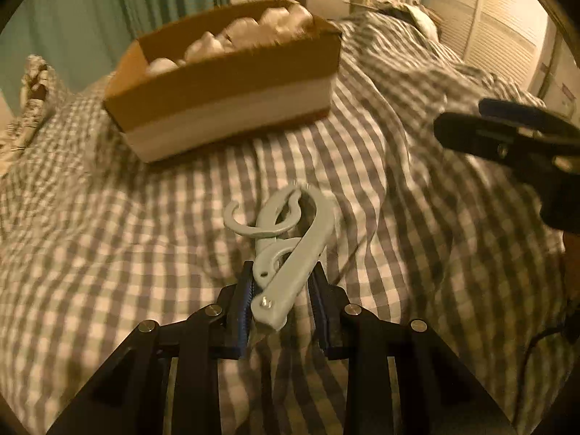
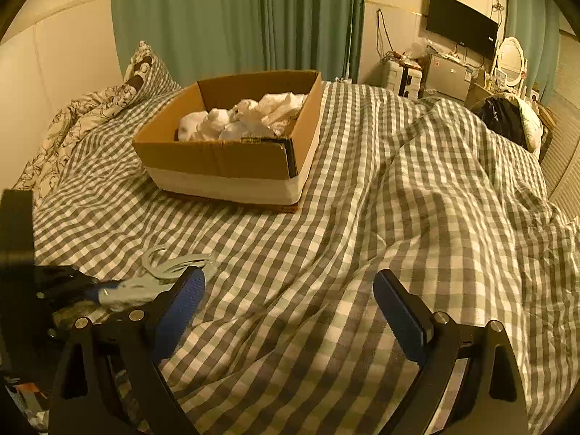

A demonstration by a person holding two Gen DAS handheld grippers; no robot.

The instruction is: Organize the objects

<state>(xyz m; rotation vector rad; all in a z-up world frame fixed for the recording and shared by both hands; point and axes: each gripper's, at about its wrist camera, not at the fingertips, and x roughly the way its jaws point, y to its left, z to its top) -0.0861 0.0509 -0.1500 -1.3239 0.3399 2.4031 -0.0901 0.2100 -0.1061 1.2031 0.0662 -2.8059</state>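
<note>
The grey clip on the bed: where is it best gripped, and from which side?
Probably its thick straight handle end, as the left gripper does now, coming from the near side with jaws across the handle's flat sides. The clip has thin curved hooks at its far end, which offer poorer purchase.

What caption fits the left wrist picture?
Left gripper holding a pale plastic clip above the checked bedspread, cardboard box behind.

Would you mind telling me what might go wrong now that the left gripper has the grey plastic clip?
1. The left gripper pinches the grey clip only at its hinge end, so most of it sticks out and it may pivot or slip.
2. Its hook could snag the rumpled checked duvet.
3. The cardboard box is already heaped with white items, so the clip could slide off.
</note>
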